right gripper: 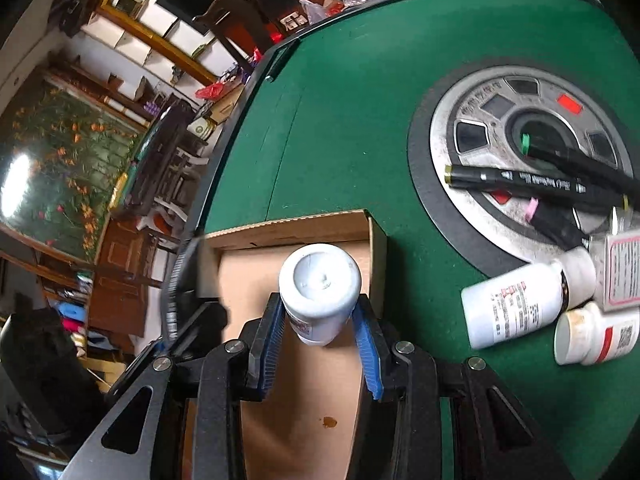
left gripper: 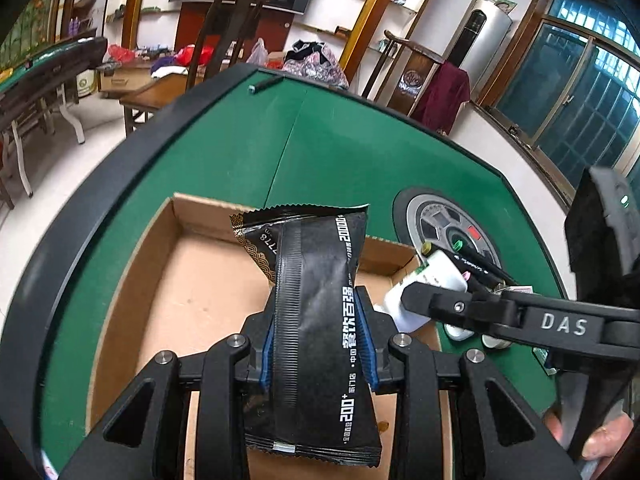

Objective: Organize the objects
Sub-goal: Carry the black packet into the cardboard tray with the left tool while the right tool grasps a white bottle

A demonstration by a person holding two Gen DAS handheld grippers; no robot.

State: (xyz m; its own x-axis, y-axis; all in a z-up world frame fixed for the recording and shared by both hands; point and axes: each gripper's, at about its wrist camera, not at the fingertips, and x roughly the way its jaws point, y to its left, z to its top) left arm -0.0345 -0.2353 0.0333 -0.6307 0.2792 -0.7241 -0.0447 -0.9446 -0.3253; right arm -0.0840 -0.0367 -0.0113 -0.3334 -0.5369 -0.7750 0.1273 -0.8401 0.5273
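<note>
While both grippers hang over it, the green felt table fills most of each view, its dark raised rim curving round the far side. On the felt lies an open cardboard box, shallow, its brown floor bare apart from a small dark stain near the close end. Right of the box sits a round grey control panel set into the table centre, ringed in black.

Next in size, the left gripper is clamped on a black snack packet with white lettering, its blue pads pinching the packet's waist so that the foil flares out above and below; the packet is held above the box interior. In the left wrist view, the right gripper reaches in from the right, and a hand grips its handle at the lower right edge.

The right gripper is closed on a white bottle, base toward the camera, held over the box near its right wall.

On the felt beside the panel lie two more white bottles on their sides, touching each other, next to a small carton. Several black markers rest across the panel, one with a green end, one with pink.
</note>
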